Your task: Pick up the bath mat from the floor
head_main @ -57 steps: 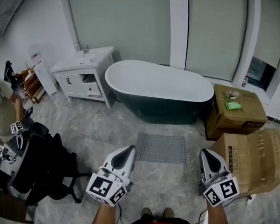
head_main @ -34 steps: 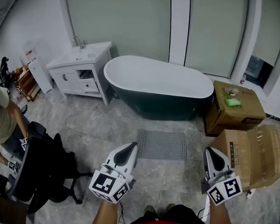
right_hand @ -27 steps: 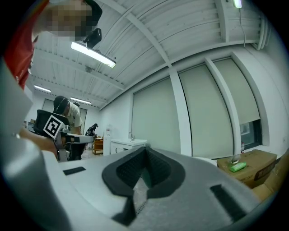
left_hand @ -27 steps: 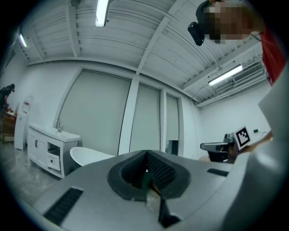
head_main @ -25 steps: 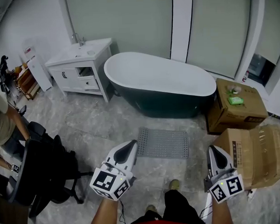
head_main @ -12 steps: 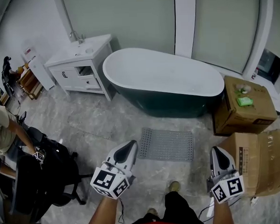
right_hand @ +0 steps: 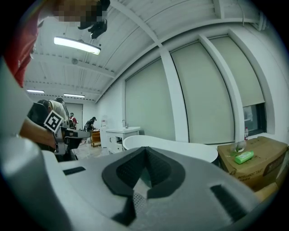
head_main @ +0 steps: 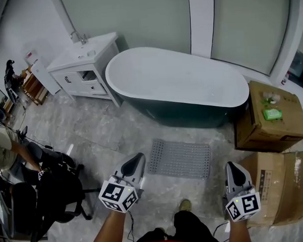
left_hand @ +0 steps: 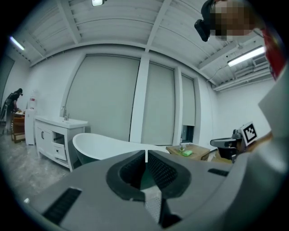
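A grey perforated bath mat (head_main: 179, 158) lies flat on the marble floor in front of the tub. My left gripper (head_main: 138, 158) hangs above the floor just left of the mat's near corner, jaws shut and empty. My right gripper (head_main: 229, 167) is held to the right of the mat, also shut with nothing in it. In the left gripper view the closed jaws (left_hand: 146, 155) point at the tub; a strip of the mat (left_hand: 152, 203) shows through their gap. The right gripper view shows its closed jaws (right_hand: 145, 151) and a bit of mat (right_hand: 134, 197) below.
A dark tub with a white inside (head_main: 177, 82) stands behind the mat. A white vanity (head_main: 84, 61) is at the back left. Cardboard boxes (head_main: 268, 120) crowd the right side. A black office chair (head_main: 50, 201) and a seated person (head_main: 6, 153) are at the left. My shoe (head_main: 184, 205) is near the mat.
The view has moved forward toward the tub and mat. Both grippers stay shut and keep their place on either side of the mat's near edge.
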{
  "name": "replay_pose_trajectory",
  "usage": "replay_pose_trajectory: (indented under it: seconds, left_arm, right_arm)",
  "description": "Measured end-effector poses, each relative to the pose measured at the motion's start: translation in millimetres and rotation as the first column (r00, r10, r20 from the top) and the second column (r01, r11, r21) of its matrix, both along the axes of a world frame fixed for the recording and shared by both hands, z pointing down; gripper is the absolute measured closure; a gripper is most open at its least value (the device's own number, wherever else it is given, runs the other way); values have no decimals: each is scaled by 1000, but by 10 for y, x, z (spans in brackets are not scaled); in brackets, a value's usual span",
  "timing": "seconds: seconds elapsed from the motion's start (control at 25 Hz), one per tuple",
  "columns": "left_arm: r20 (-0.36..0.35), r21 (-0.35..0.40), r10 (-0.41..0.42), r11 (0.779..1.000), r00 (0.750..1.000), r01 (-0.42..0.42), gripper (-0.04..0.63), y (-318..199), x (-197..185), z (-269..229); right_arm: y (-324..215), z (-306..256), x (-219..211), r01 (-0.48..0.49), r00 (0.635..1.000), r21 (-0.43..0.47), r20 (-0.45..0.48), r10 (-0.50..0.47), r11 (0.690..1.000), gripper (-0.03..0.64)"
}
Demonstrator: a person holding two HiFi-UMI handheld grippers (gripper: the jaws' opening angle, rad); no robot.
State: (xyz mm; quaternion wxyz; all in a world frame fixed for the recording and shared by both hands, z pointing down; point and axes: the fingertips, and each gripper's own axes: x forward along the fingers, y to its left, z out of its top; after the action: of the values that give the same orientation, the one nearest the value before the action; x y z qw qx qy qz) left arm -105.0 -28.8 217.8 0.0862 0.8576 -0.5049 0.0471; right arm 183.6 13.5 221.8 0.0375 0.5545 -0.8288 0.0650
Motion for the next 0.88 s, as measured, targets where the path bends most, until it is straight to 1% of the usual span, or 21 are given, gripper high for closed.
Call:
replay_pose_trajectory:
  seconds: [0.2,0.36,0.52,0.68,0.88]
  left_arm:
    - [24,-62,-52,997,998,53,581,-266,63,274]
    - [34,-127,-82,988,996,86,575,-449,-16,631]
    - [42,-199,-81,976,996,87,503,-649,-89,1029]
    - [70,-269,-61,960,996,78,462,-807,-161,1481]
    - [97,-349,-50,934,994,80,422,-1063,-280,2239]
  right_arm:
    - [-334,295,189,11,1000,-55,0,-11,998,612]
    - [-518,568,218,14,1000,-106,-9,-15,994,567]
    - [-701,904,280,-7,1000,-166,-19,3,986,519]
    - [-867,1369,387,-47,999,-235,-13,46,971,491]
    - [-1122,2111,485,-89,996,-315,-39,81,945,462]
